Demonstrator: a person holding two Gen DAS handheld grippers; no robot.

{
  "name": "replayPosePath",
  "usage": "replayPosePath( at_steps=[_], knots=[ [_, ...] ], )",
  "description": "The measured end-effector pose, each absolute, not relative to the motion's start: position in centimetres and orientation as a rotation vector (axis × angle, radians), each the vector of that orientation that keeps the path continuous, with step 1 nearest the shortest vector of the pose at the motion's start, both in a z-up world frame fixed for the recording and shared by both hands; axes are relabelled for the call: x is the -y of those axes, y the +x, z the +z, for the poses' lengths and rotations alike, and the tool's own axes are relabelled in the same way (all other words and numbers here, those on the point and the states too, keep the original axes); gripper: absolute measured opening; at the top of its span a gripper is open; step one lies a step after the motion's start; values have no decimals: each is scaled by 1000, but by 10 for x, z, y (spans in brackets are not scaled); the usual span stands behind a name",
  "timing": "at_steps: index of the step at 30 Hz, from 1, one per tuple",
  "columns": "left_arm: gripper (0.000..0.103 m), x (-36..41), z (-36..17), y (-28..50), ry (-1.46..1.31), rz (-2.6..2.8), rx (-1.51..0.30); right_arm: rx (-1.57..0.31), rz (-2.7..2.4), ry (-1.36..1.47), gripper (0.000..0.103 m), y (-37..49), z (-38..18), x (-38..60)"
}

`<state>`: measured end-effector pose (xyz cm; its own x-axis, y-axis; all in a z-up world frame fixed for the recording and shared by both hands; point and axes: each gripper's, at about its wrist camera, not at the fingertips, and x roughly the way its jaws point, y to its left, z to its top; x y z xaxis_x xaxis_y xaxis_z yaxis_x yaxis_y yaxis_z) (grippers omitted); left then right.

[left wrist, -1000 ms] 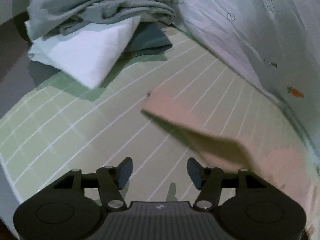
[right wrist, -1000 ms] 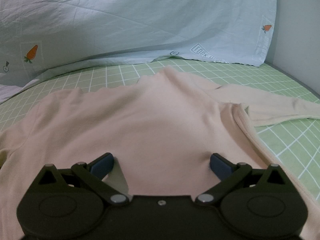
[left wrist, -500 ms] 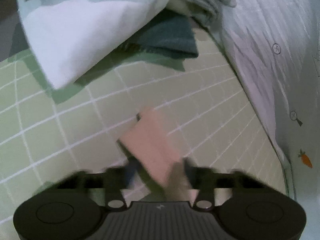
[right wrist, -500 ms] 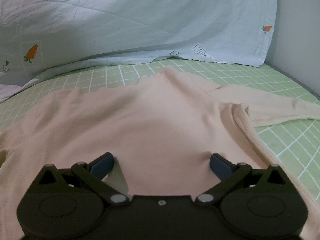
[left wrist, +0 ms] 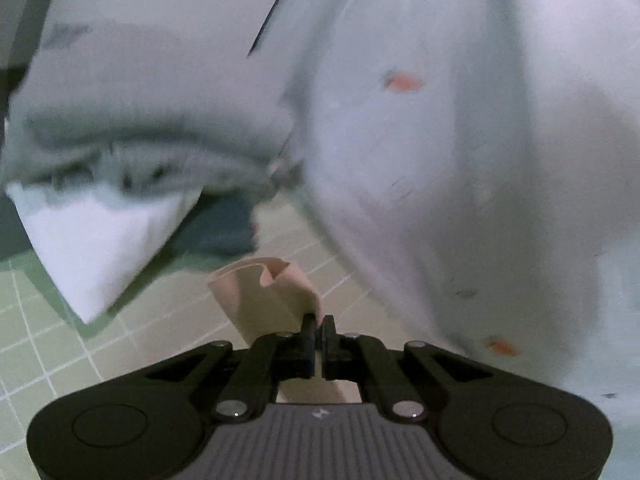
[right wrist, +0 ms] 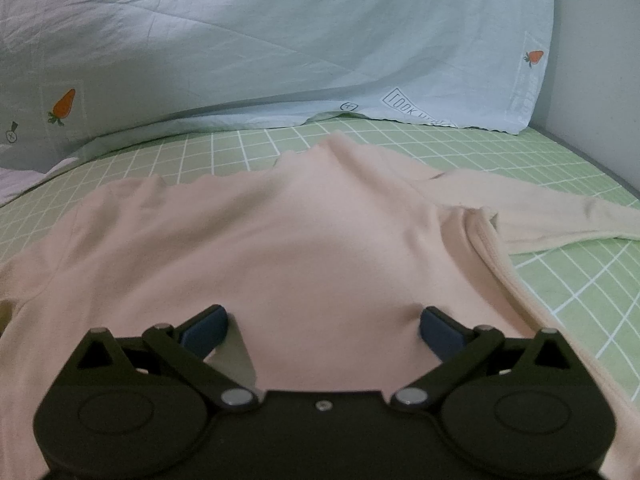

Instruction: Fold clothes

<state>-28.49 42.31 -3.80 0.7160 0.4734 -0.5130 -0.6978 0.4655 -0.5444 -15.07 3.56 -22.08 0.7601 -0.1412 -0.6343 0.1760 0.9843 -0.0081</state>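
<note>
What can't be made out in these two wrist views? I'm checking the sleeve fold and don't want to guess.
- Left wrist view: motion blur smears the folded pile and quilt; the left gripper hides the sleeve behind its shut jaws.
- Right wrist view: the open right gripper hides the top near its hem; the right sleeve's cuff is cut off at the frame edge.

One peach top [right wrist: 320, 248], one carrot-print quilt [right wrist: 280, 48], one pile of folded clothes [left wrist: 132, 148], two grippers.
</note>
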Motion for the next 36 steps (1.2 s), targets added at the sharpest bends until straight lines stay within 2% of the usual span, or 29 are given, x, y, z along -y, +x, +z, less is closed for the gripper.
replayPosePath(
  at_steps=[3, 5, 8, 11, 12, 14, 17, 21, 25, 30, 32, 36],
  knots=[
    [2, -392, -37, -323, -743, 772, -304, -686, -173, 54, 103, -151, -221, -36],
    [2, -377, -57, -342, -743, 835, -406, -686, -173, 55, 103, -151, -221, -36],
    [6, -369, -113, -366, -883, 946, -656, -686, -174, 55, 103, -150, -221, -36],
    [9, -365, -142, -392, -1005, 989, -748, -686, -175, 55, 103, -150, -221, -37],
    [12, -364, -141, -399, -1007, 1006, -737, -686, -175, 55, 103, -150, -221, -37],
    [33, -363, -133, -409, -989, 1032, -700, -686, -175, 55, 103, -150, -221, -37],
    [46, -368, -129, -412, -967, 1057, -676, -686, -173, 53, 103, -151, -221, -36],
    [48, -379, -140, -408, -975, 1050, -720, -695, -167, 39, 103, -148, -218, -38],
    [49, -384, -151, -399, -934, 1024, -774, -785, -40, 15, 103, -123, -206, -50],
    [49, -393, -153, -382, -870, 1020, -813, -757, 148, 4, 103, -79, -189, -84],
    [49, -395, -153, -377, -860, 1030, -821, -774, 220, 16, 101, -57, -186, -99],
    [54, -393, -152, -369, -833, 1038, -856, -834, 357, -11, 70, -19, -190, -135]
  ],
)
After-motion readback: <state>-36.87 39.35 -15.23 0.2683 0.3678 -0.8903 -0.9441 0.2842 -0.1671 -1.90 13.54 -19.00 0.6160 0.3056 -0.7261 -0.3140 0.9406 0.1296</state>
